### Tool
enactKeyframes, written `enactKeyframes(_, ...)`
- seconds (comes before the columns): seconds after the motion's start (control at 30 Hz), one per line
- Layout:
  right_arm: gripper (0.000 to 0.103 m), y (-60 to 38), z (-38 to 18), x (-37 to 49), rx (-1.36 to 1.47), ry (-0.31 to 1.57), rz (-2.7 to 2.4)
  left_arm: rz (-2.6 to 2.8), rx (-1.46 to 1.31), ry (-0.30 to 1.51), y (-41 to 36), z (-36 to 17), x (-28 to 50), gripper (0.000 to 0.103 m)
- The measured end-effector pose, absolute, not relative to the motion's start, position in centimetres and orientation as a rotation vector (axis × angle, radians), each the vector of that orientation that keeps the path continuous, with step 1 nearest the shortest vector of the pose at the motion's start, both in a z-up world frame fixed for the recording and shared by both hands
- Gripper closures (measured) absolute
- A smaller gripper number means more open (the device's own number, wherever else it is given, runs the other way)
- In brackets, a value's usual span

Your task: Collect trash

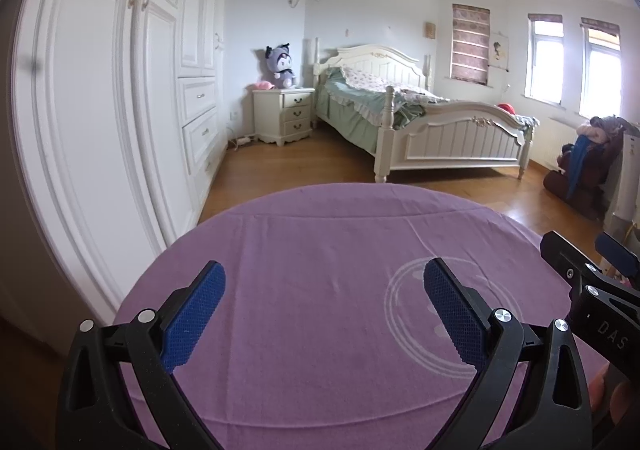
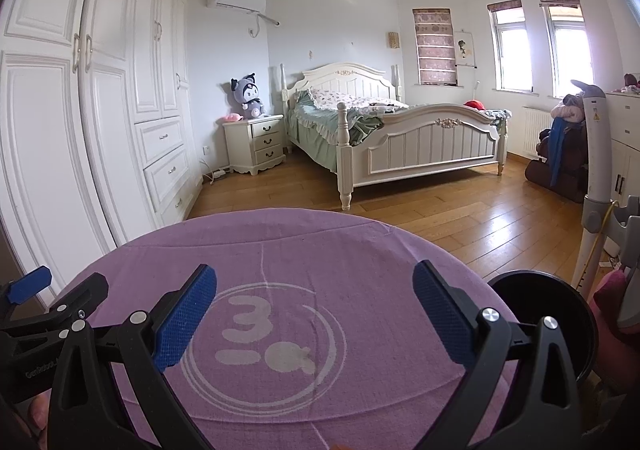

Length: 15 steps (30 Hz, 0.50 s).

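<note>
My left gripper (image 1: 324, 282) is open and empty above a table with a purple cloth (image 1: 320, 242). My right gripper (image 2: 314, 286) is open and empty above the same cloth (image 2: 280, 242), over its white circle print (image 2: 264, 338). A round black bin (image 2: 560, 314) stands just past the table's right edge, beside the right gripper's right finger. The right gripper also shows at the right edge of the left wrist view (image 1: 592, 274), and the left gripper at the left edge of the right wrist view (image 2: 44, 302). I see no loose trash on the cloth.
White wardrobes (image 2: 60, 121) line the left wall. A white bed (image 2: 400, 133) and a nightstand (image 2: 256, 145) with a plush toy (image 2: 248, 95) stand beyond on the wooden floor (image 2: 460, 209). A white stand (image 2: 596, 177) and piled clothes (image 2: 560, 145) are at the right.
</note>
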State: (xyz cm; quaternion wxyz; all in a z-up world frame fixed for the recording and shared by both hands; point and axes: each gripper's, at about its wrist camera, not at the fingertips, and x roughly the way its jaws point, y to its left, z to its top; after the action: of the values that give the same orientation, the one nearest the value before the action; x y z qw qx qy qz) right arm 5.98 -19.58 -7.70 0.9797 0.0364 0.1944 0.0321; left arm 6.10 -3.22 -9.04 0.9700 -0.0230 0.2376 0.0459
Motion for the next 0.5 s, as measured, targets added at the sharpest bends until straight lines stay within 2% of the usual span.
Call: enactKeyframes(0.5,0.005,-19.7,-7.7,6.07,0.081,0.387,0.062,0.092,-0.048,0.48,-3.46,-9.02,6.1,0.005)
